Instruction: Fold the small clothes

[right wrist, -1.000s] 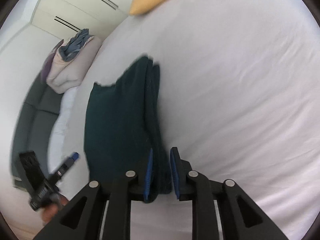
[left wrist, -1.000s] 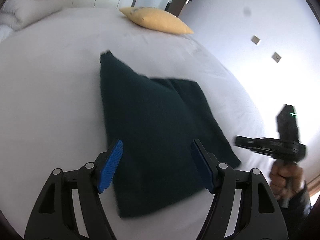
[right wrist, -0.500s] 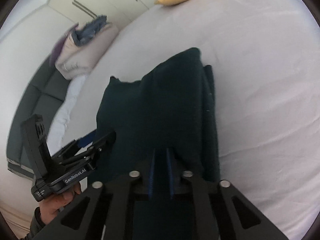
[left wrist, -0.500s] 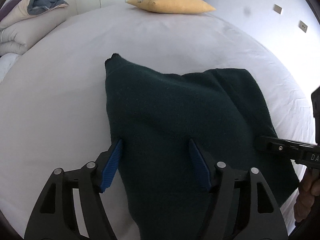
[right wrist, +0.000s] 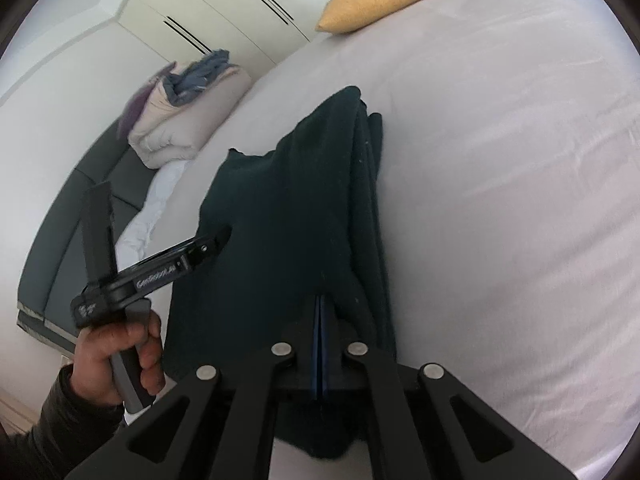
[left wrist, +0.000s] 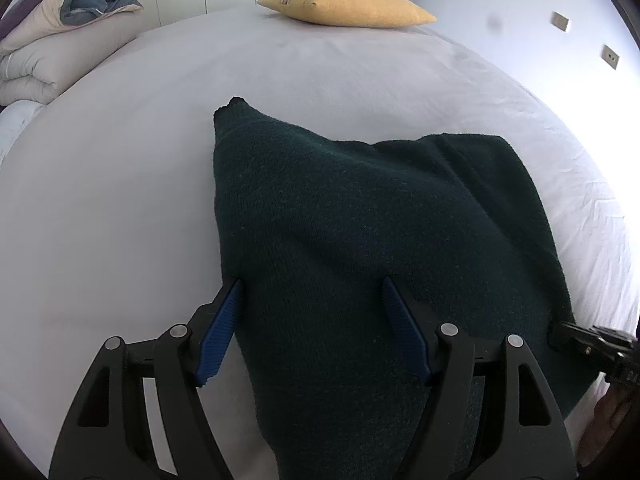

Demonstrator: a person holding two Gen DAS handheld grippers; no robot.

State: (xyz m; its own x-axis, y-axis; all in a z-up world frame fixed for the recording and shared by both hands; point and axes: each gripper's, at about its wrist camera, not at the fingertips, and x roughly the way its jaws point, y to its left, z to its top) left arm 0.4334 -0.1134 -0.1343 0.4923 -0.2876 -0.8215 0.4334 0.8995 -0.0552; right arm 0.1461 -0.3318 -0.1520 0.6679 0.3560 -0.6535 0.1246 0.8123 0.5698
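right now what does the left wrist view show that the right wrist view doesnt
Only the left wrist view: the left gripper with jaws wide, straddling the near left edge of the dark green garment, and two wall plates. Only the right wrist view: the right gripper shut on the garment's near edge, the hand holding the left gripper, and a grey sofa. Both: garment, white bed, yellow pillow, folded bedding pile.

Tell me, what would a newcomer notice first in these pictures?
First, the dark green garment, partly folded, lying in the middle of the white bed. Next, the right claw, shut at the garment's near edge, and the left claw, open over it. A yellow pillow lies at the far end.
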